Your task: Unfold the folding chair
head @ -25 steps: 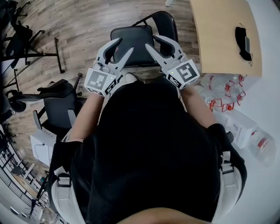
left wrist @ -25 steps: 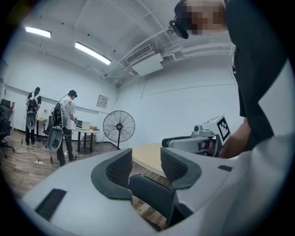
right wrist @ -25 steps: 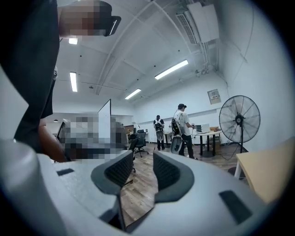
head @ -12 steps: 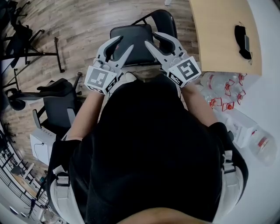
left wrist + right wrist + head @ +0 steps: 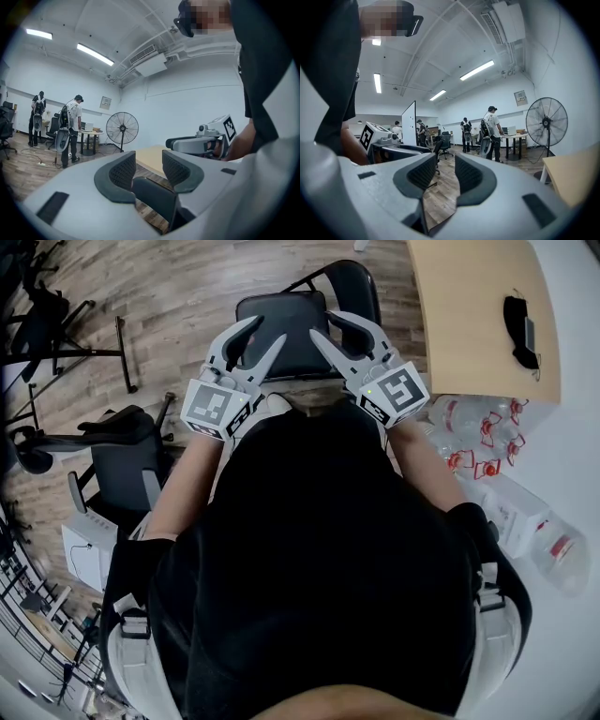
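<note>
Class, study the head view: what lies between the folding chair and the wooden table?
Only a bare strip of wood floor lies there. It shows in the head view, between the chair and the table.

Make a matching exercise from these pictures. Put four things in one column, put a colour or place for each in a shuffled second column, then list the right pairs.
Things:
1. folding chair
2. table
3. bottles
4. fan

Descriptions:
A. light wood top, upper right of the head view
B. clear plastic with red bands, just below the wooden top in the head view
C. round black cage on a stand, seen in both gripper views
D. black seat, top middle of the head view

Pairs: 1-D, 2-A, 3-B, 4-C
</note>
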